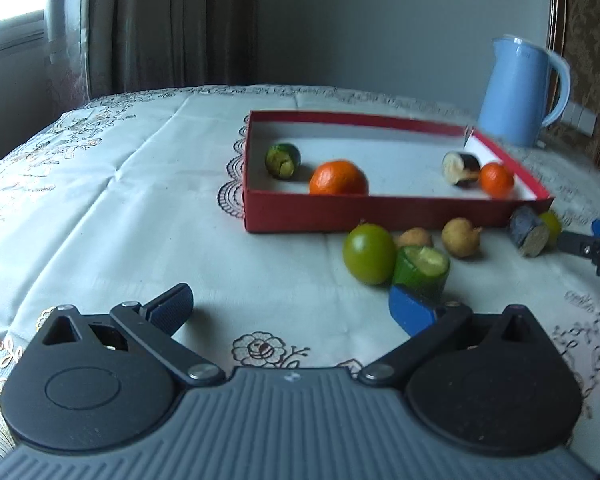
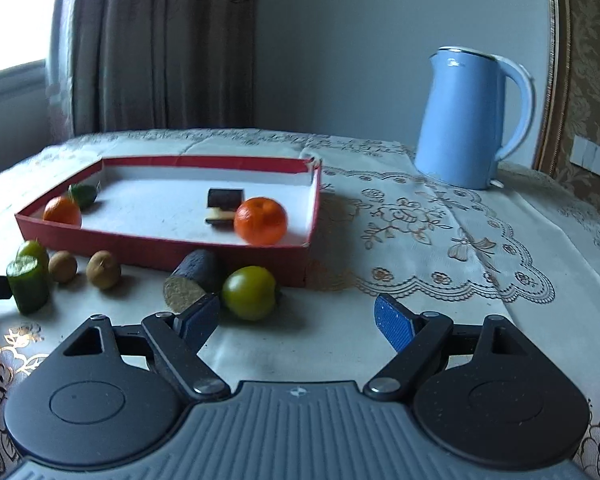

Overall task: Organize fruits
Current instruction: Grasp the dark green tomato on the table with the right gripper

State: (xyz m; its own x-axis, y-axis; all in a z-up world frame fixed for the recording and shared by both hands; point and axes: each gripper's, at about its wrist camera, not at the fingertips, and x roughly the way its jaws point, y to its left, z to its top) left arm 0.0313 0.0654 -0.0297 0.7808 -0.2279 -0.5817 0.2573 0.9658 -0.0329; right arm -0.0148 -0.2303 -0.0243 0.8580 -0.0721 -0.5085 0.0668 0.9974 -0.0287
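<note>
Tablecloth [image 2: 420, 280]: dark eggplant piece [image 2: 192, 280], cut end camera-ward.

Two oranges [image 1: 339, 178] in red box [image 1: 320, 220], green fruits [image 1: 369, 254] outside

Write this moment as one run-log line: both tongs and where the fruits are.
left tongs: open, empty | right tongs: open, empty | red box: two oranges, two cut pieces | cloth in front: rest of fruits

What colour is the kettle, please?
The kettle is light blue with a paler handle; the right wrist view shows it best.
</note>
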